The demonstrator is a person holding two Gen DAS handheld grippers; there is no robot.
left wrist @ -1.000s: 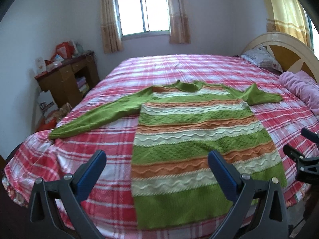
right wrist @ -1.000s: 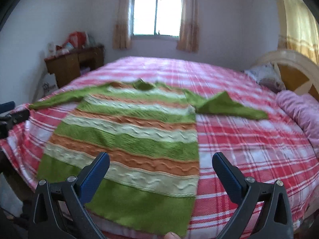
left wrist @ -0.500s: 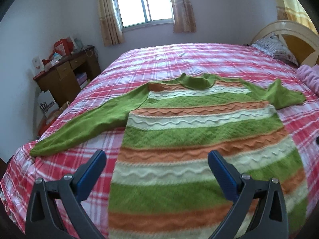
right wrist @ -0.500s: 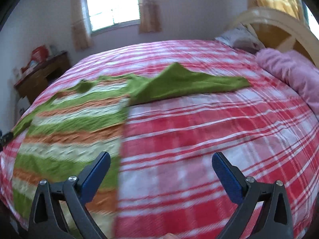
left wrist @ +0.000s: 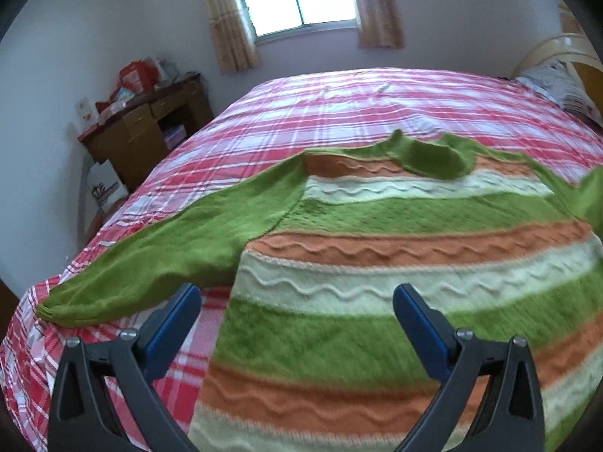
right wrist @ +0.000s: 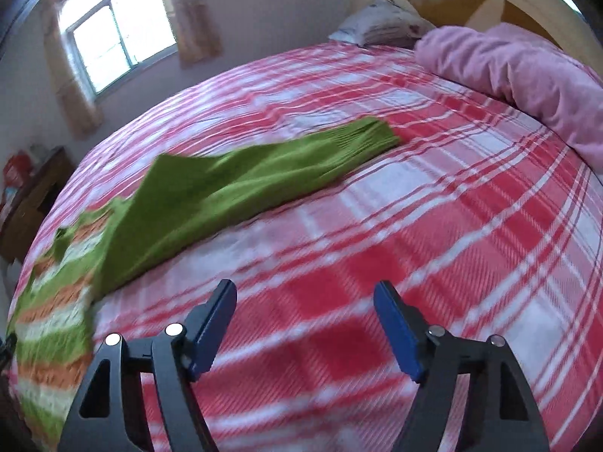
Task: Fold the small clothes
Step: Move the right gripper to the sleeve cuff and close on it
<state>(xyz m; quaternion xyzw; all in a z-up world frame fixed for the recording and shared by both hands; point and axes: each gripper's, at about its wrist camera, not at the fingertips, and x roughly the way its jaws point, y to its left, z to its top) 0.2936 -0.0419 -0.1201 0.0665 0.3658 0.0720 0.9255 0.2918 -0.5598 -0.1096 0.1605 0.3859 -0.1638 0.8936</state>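
Sweater (left wrist: 395,263) hem cut off below — near stripes smeared by blur.

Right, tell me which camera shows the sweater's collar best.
The left wrist view: the green collar lies in plain sight at the top of the striped sweater. The right wrist view shows mostly one sleeve; the collar there is a small blurred bit at the left edge.

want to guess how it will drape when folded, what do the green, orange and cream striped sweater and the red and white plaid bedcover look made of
Green, orange and cream striped sweater: looks like a thick, soft knit, probably wool or acrylic yarn; raised wavy ridges across the stripes, a fuzzy matte surface and a ribbed cuff suggest this.

Red and white plaid bedcover: looks like a thin, flat woven cloth, perhaps cotton; smooth, matte, with fine creases. The fibre itself cannot be told.
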